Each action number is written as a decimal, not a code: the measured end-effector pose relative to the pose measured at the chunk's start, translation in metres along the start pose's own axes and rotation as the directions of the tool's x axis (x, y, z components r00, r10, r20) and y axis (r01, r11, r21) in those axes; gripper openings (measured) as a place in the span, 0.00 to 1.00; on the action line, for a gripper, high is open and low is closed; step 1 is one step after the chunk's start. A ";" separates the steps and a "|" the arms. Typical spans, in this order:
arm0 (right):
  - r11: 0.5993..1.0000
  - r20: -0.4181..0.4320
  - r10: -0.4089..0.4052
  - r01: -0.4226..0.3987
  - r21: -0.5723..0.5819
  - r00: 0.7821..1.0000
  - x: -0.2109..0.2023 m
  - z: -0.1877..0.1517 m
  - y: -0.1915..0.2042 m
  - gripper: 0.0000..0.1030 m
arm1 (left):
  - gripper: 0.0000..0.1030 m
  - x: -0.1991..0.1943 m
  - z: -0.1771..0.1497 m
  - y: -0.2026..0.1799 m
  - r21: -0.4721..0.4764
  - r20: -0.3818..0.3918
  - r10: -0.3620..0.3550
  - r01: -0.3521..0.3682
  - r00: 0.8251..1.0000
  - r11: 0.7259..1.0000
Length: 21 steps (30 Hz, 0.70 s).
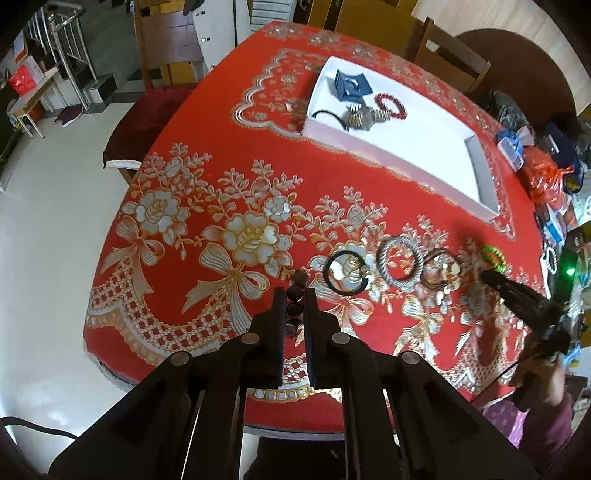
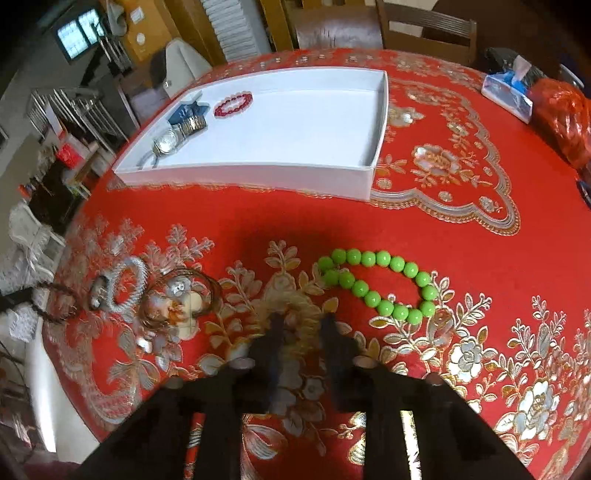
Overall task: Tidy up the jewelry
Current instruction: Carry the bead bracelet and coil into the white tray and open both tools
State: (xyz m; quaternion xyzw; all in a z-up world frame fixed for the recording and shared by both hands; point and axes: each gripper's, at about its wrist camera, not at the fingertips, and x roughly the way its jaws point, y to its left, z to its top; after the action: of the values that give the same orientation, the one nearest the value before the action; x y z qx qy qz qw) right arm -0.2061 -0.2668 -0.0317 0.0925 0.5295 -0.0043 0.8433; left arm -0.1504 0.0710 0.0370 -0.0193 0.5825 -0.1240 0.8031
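My left gripper (image 1: 294, 295) is shut on a dark brown bead bracelet (image 1: 295, 291), held above the red tablecloth. On the cloth lie a black bangle (image 1: 345, 274), a silver twisted bangle (image 1: 400, 261), a bunch of thin gold bangles (image 1: 441, 274) and a green bead bracelet (image 2: 376, 282). My right gripper (image 2: 301, 325) is blurred and open, straddling a pale yellow bracelet (image 2: 295, 317) left of the green beads. The white tray (image 2: 376, 122) holds a red bead bracelet (image 2: 233, 104), a watch (image 2: 170, 142), a blue box (image 1: 349, 85) and a black cord (image 1: 332, 115).
The round table has a red floral cloth (image 1: 207, 192). Clutter sits at the table's far right: a tissue pack (image 2: 508, 90) and an orange bag (image 2: 563, 114). Wooden chairs (image 2: 424, 29) stand behind the table. The table edge drops to a white floor (image 1: 48, 229) on the left.
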 end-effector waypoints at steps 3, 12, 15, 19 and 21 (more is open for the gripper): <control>0.998 0.001 0.058 -0.058 0.037 0.998 -0.006 -0.003 -0.006 0.08 | 0.07 -0.007 0.005 0.001 -0.012 0.014 -0.009 0.009 1.000 1.000; 0.990 0.078 0.113 -0.119 0.073 0.991 -0.043 0.006 -0.014 0.08 | 0.07 -0.028 0.034 -0.021 0.033 0.069 -0.036 0.034 0.997 0.999; 0.985 0.109 0.133 -0.143 0.094 0.985 -0.050 0.018 -0.015 0.08 | 0.07 -0.032 0.051 -0.036 0.065 0.084 -0.057 0.051 0.995 0.997; 0.980 0.133 0.146 -0.161 0.113 0.980 -0.051 0.035 -0.016 0.08 | 0.07 -0.031 0.075 -0.065 0.125 0.098 -0.072 0.059 0.993 0.990; 0.980 0.137 0.145 -0.162 0.115 0.980 -0.049 0.043 -0.016 0.08 | 0.07 -0.027 0.088 -0.084 0.173 0.106 -0.066 0.047 0.992 0.984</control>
State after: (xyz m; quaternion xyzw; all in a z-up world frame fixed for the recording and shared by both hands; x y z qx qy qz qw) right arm -0.1910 -0.2935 0.0281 0.1856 0.4642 0.0217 0.8658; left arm -0.0907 -0.0139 0.1049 0.0261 0.5233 -0.1948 0.8292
